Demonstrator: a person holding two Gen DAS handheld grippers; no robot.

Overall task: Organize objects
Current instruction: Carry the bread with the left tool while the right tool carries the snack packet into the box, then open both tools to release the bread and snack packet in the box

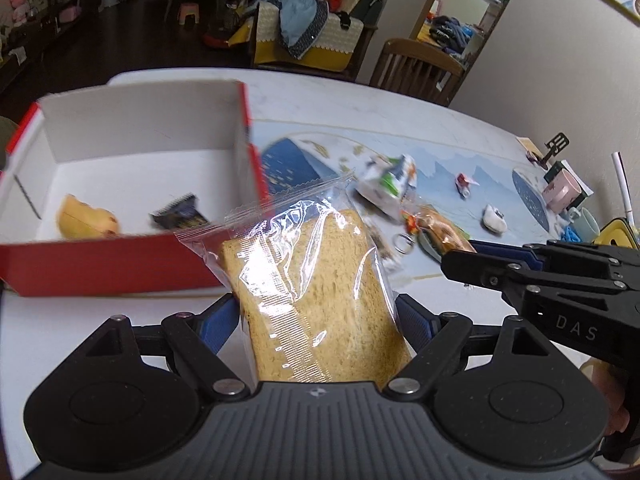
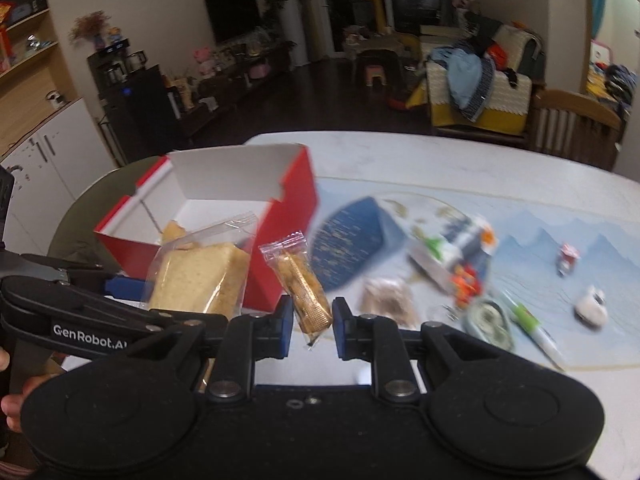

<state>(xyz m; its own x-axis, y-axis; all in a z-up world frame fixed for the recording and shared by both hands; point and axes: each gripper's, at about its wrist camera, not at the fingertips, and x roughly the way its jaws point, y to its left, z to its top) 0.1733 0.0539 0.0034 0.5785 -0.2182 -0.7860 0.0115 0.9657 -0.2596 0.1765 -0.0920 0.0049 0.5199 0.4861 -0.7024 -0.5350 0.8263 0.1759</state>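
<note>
The red box [image 1: 120, 268] with white inner walls sits open in the left half of the left wrist view. On its floor lie a yellowish bun-like item [image 1: 86, 218] and a small dark snack packet [image 1: 180, 214], a little apart.

The left hand-held gripper [image 1: 320, 320] is clamped on a clear bag of sliced bread [image 1: 316, 296], held upright at lower centre with its sealed top edge overlapping the box's near right corner. The right hand-held gripper [image 2: 308, 328] is closed on a thin clear-wrapped biscuit stick [image 2: 306, 288], which stands tilted just right of the box's red corner [image 2: 280, 264].

The white surface [image 1: 360, 100] carries a pale blue placemat [image 1: 440, 168] with a dark blue shape printed on it. Blurred small packets lie scattered on it: a white and green pack [image 1: 388, 184], a small red and white one [image 1: 464, 184], a white rounded one [image 1: 494, 218]. A pink mug [image 1: 562, 192] and a pale green mug [image 1: 588, 222] stand at the right edge. Behind are a wooden chair [image 1: 416, 68] and a sofa piled with clothes [image 1: 304, 28].

Only the right wrist view shows a brownish packet [image 2: 386, 300] on the mat, a green and white pen-like item [image 2: 536, 324], a wall television [image 2: 232, 14] and white cabinets [image 2: 44, 168] at left. Only the left wrist view shows the box's floor clearly, and the mugs.
</note>
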